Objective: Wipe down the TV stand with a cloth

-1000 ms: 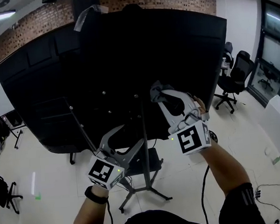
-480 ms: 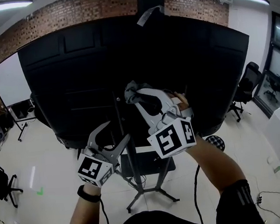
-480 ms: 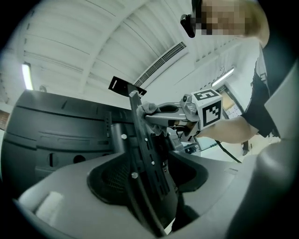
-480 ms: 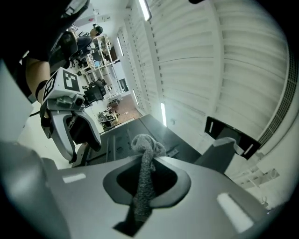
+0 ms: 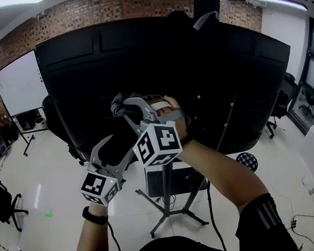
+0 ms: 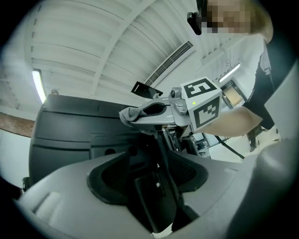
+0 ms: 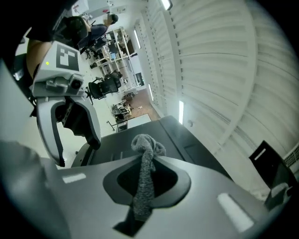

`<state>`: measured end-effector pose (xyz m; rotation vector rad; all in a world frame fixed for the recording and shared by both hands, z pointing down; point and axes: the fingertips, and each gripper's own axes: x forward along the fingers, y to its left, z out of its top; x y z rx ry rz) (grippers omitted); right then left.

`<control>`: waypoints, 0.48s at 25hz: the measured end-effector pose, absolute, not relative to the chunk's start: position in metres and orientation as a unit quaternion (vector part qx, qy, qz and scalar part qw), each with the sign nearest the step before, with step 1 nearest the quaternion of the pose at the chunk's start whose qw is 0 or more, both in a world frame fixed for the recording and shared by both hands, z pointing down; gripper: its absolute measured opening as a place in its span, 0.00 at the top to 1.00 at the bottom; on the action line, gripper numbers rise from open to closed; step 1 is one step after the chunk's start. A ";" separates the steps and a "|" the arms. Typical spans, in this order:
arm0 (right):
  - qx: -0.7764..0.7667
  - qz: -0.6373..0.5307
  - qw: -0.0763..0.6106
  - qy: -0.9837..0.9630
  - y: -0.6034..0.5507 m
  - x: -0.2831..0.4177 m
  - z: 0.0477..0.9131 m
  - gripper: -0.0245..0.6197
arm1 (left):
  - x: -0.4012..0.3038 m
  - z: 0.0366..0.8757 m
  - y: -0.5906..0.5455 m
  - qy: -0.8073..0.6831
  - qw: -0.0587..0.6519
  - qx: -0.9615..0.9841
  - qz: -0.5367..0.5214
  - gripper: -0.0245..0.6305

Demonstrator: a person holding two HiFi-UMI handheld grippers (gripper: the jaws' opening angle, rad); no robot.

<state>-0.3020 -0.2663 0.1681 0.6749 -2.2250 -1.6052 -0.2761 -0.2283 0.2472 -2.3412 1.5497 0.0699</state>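
Leftward across the head view the right hand-held gripper (image 5: 124, 108) has swung, carrying the cloth (image 5: 117, 105) from right of centre to just upper left of centre, in front of the dark TV back (image 5: 77, 74). The left hand-held gripper (image 5: 120, 147) stays low at lower left, its jaws wide apart with nothing between them. The right one's jaws are closed on the cloth, a grey bunch poking out past the tips; whether it touches the panel I cannot tell. The stand (image 5: 167, 202), post and legs at lower centre, lies well below the cloth. I judge this a high wiping pass or a carry between strokes; next the cloth needs lowering onto the post and dragging along it with steady pressure
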 end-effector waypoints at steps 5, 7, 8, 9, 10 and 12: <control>0.227 -0.582 0.203 -0.754 -0.274 -0.352 0.181 0.93 | -0.304 0.257 -0.222 0.559 0.151 -0.815 0.036 0.54; 0.222 -0.585 0.223 -0.747 -0.278 -0.367 0.188 0.93 | -0.313 0.262 -0.221 0.560 0.149 -0.814 0.039 0.54; 0.219 -0.584 0.235 -0.745 -0.281 -0.374 0.192 0.93 | -0.316 0.264 -0.220 0.561 0.148 -0.813 0.041 0.54; 0.218 -0.583 0.246 -0.743 -0.283 -0.380 0.195 0.93 | -0.320 0.265 -0.219 0.562 0.147 -0.813 0.042 0.54; 0.219 -0.584 0.257 -0.739 -0.286 -0.384 0.196 0.93 | -0.325 0.265 -0.218 0.563 0.145 -0.813 0.043 0.54; 0.224 -0.590 0.278 -0.724 -0.293 -0.388 0.198 0.93 | -0.332 0.265 -0.217 0.562 0.142 -0.814 0.043 0.54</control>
